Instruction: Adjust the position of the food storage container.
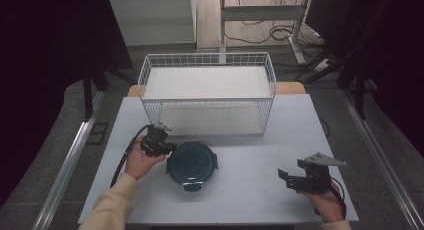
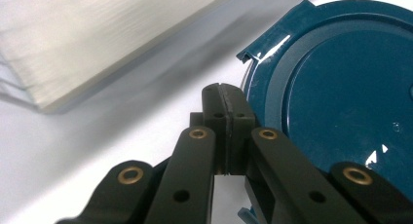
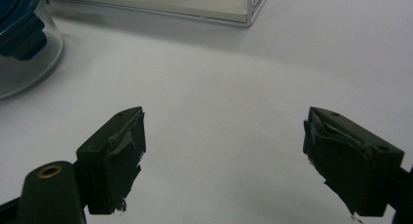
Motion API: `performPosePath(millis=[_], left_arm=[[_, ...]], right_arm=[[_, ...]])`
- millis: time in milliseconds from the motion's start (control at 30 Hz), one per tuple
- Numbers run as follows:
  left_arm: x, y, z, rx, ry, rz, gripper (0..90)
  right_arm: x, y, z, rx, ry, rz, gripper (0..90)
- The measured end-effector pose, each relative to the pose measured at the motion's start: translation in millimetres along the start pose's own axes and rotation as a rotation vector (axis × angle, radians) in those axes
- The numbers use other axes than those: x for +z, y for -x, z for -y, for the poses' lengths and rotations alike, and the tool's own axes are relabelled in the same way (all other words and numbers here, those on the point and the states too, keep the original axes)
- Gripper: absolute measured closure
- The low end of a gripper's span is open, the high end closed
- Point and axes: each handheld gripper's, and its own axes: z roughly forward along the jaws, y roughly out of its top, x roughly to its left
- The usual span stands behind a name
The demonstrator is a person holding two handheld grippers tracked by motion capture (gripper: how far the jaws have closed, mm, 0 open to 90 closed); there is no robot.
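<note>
Round container with a dark blue clip-on lid (image 1: 192, 164) sitting on the white table (image 1: 260, 190), near-left of centre, just in front of the white wire basket (image 1: 207, 92) that stands at the far side. Left gripper (image 1: 159, 144) pressed up against the container's left rim, jaws brought fully together with no gap between the pads; from the left gripper view, pads (image 2: 225, 118) meeting just beside the lid's edge (image 2: 336, 87), close to one raised latch tab (image 2: 265, 41), with nothing caught between them as far as can be told. Right gripper (image 1: 300, 179) resting well apart at the near right, jaws spread wide over bare table, container glimpsed at the far left of its view (image 3: 22, 44). Judged step: working at the lid's latches or getting a hold on the container, perhaps to move it toward the basket. To do it well: reopen the left jaws before closing again, so that one pad goes under the rim or tab and the other over it, rather than nudging the side with closed tips and sliding the container away. Bring the right gripper across to steady the opposite rim. Keep the pull on a tab short and upward, not sideways. Risk, as a guess: smooth plastic slipping free.
</note>
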Motion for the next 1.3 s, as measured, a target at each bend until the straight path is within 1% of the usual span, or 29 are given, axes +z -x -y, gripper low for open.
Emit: performPosePath(millis=[100, 200, 333, 433, 533, 600, 667, 933, 1167, 1300], left_arm=[[1.9, 5.2, -0.9, 0.005, 0.004, 0.018, 90.0], [3.6, 11.5, -2.3, 0.018, 0.002, 0.032, 90.0], [5.8, 20.0, -4.6, 0.038, -0.006, 0.05, 90.0], [7.1, 26.1, -6.1, 0.051, -0.008, 0.049, 90.0], [8.9, 31.0, -7.0, 0.044, -0.001, 0.055, 90.0], [9.5, 32.6, -7.3, 0.053, -0.001, 0.062, 90.0], [10.2, 34.5, -6.8, 0.049, 0.005, 0.074, 90.0], [11.0, 36.3, -6.2, 0.049, 0.012, 0.087, 90.0], [12.7, 39.0, -6.1, 0.046, 0.016, 0.116, 90.0], [13.3, 40.3, -6.5, 0.055, 0.012, 0.135, 90.0]], right_arm=[[-0.2, 0.0, 0.1, 0.001, 0.0, 0.003, 15.6], [-0.5, -1.7, -1.1, 0.013, 0.008, -0.013, 15.7], [-0.3, -3.6, -1.7, 0.006, 0.012, -0.018, 15.8], [-0.4, -3.3, -1.5, 0.006, 0.013, -0.017, 15.8], [-0.8, -2.9, -1.5, 0.007, 0.014, -0.015, 15.8], [-1.0, -2.6, -1.5, 0.008, 0.013, -0.012, 15.9], [-1.3, -2.1, -1.3, 0.009, 0.012, -0.009, 15.9], [0.1, -2.8, -0.9, 0.006, 0.008, -0.009, 15.9], [-0.1, -2.7, -0.9, 0.007, 0.009, -0.007, 15.9], [0.2, -2.7, -0.7, 0.005, 0.008, -0.007, 15.9]])
